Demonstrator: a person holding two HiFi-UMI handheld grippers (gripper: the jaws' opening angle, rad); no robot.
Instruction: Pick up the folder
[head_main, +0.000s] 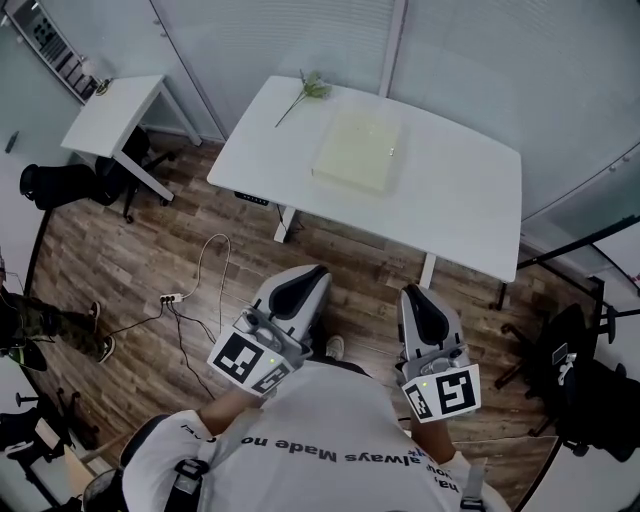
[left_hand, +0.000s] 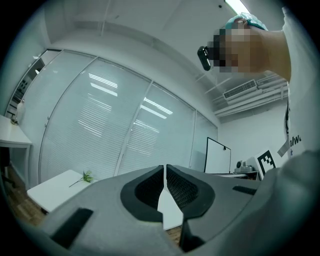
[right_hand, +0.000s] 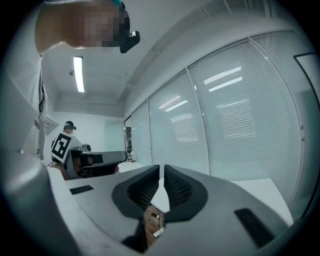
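Note:
A pale yellowish folder (head_main: 359, 150) lies flat near the middle of the white table (head_main: 470, 200). My left gripper (head_main: 311, 274) hangs over the wooden floor short of the table's near edge, shut and empty. My right gripper (head_main: 416, 295) is beside it, just below the table's near edge, also shut with nothing held. In the left gripper view the dark pads (left_hand: 150, 190) meet with only a hairline gap, the table (left_hand: 52, 190) ahead. The right gripper view shows its pads (right_hand: 180, 189) closed too, the table (right_hand: 265, 192) at the right. The folder is hidden in both gripper views.
A green sprig (head_main: 305, 95) lies on the table's far left corner. A smaller white desk (head_main: 110, 115) stands at the left with a dark chair (head_main: 70, 183). A power strip and cables (head_main: 180, 300) trail on the floor. Dark chairs (head_main: 585, 385) and stands sit at the right.

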